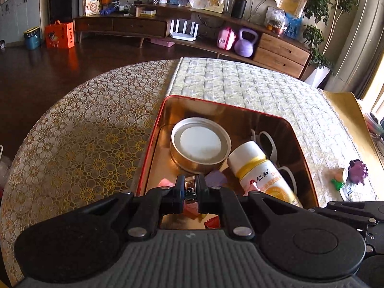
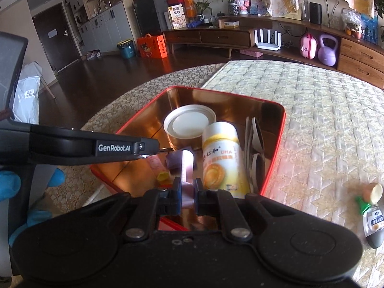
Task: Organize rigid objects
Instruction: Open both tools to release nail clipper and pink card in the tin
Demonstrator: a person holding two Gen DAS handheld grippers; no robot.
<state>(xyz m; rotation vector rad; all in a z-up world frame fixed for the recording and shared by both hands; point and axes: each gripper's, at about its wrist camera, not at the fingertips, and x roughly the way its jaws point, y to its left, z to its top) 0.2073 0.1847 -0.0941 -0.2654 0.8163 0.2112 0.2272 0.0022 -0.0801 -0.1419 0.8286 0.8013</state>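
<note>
The right gripper [image 2: 187, 193] pinches a pale pink translucent tube [image 2: 187, 165], and the left gripper [image 1: 190, 189] is clamped on a small shiny metal piece [image 1: 190, 184] — both over the near edge of the red-rimmed, gold-lined tin box [image 1: 153, 144]. The box is crowded: a round gold tin [image 1: 200, 144] at the far left, a white-and-yellow bottle [image 1: 261, 170] along the right wall. A careless release could bounce a piece off the bottle, or the two grippers could knock together — they work close side by side.

A red tin box [image 1: 153, 144] with a shiny gold inside stands open on the table. In it, a round gold tin [image 1: 199, 144] with a white top sits at the far left, a white bottle [image 1: 261, 170] with a yellow label lies on its side beside it, and white rings [image 2: 255, 148] lean along the right wall.
</note>
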